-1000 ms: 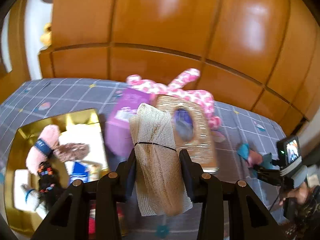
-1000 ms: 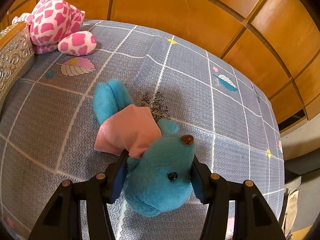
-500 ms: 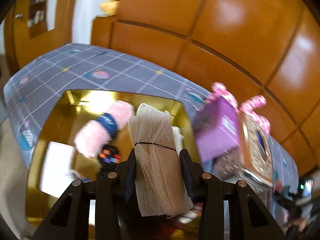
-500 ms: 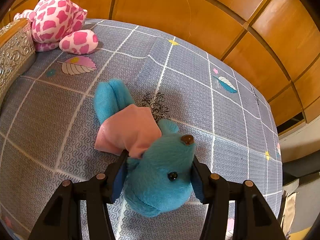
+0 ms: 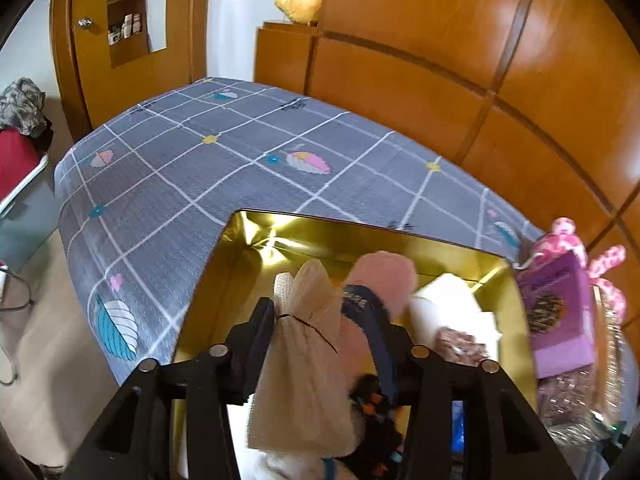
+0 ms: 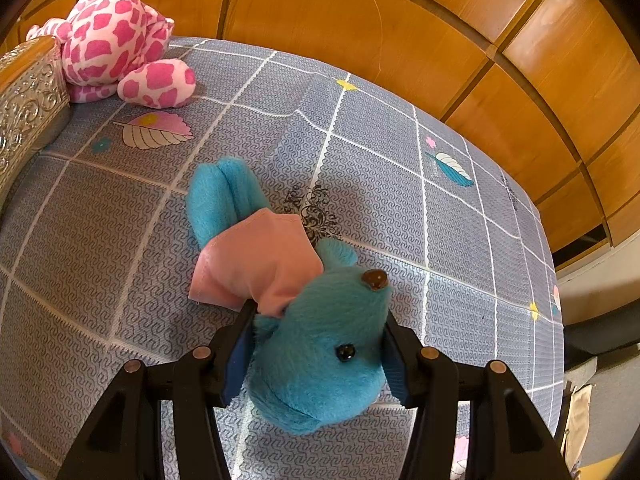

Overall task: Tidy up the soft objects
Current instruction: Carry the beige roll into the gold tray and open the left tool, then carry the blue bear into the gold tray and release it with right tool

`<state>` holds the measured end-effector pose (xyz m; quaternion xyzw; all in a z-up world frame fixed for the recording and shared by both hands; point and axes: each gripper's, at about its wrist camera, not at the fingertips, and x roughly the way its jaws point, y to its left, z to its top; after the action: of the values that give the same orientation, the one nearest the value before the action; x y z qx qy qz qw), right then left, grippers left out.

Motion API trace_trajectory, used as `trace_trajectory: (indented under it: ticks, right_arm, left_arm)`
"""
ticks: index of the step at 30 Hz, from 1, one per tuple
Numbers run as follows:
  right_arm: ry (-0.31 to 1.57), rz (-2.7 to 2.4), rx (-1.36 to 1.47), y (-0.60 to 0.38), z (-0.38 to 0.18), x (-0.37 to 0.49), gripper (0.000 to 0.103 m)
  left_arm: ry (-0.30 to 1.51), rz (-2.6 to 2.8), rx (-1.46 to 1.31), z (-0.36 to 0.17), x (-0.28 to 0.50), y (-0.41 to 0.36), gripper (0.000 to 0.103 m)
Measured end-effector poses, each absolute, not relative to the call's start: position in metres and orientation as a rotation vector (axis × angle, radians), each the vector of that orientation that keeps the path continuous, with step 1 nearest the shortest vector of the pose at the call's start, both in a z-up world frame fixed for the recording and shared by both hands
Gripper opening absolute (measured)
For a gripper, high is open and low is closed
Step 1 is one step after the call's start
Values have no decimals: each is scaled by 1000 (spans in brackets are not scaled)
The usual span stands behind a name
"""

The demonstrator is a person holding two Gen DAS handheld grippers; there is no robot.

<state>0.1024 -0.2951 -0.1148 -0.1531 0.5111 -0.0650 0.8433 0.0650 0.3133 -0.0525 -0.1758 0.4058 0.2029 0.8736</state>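
Note:
My left gripper (image 5: 326, 344) hangs over the gold box (image 5: 256, 232) with its jaws spread. The beige mesh bundle (image 5: 304, 368) leans against the left finger only and tilts into the box. A pink plush with a blue band (image 5: 380, 280) and white items (image 5: 448, 312) lie in the box. My right gripper (image 6: 316, 344) is shut on the head of a blue plush toy (image 6: 320, 352) in a pink shirt, which lies on the grey bedspread (image 6: 400, 184).
A pink spotted plush (image 6: 116, 44) sits at the back left beside a silver ornate box (image 6: 24, 92). A purple box (image 5: 560, 312) stands right of the gold box. A wooden headboard (image 5: 480, 40) runs behind. The bed edge drops to the floor at left.
My left gripper swung left over the gold box and opened; the mesh bundle now sags loose against the left finger. The right gripper stayed put on the blue plush.

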Motion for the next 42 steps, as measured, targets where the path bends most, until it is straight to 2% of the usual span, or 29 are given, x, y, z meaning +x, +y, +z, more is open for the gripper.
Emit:
trace_trajectory:
  ticks: [1, 3, 5, 15, 27, 36, 42]
  right_arm:
    - [1079, -138, -323, -295, -115, 103, 56]
    - [1079, -144, -326, -295, -116, 103, 56]
    - [1078, -148, -329, -295, -116, 103, 56]
    - [1074, -163, -332, -293, -116, 102, 56]
    - [1072, -162, -165, -304, -103, 102, 50]
    - [1049, -26, 170, -304, -85, 92, 49]
    - [1066, -4, 215, -282, -98, 86, 49]
  left_arm:
    - [847, 430, -373, -53, 65, 315, 60]
    - [832, 453, -362, -52, 63, 316, 78]
    - [817, 484, -335, -49, 58, 312, 86]
    - [682, 443, -237, -22, 19, 244, 103]
    - [707, 352, -109, -26, 11, 157, 103]
    - [706, 359, -142, -34, 3, 153, 103]
    - [681, 361, -62, -30, -2, 147, 103]
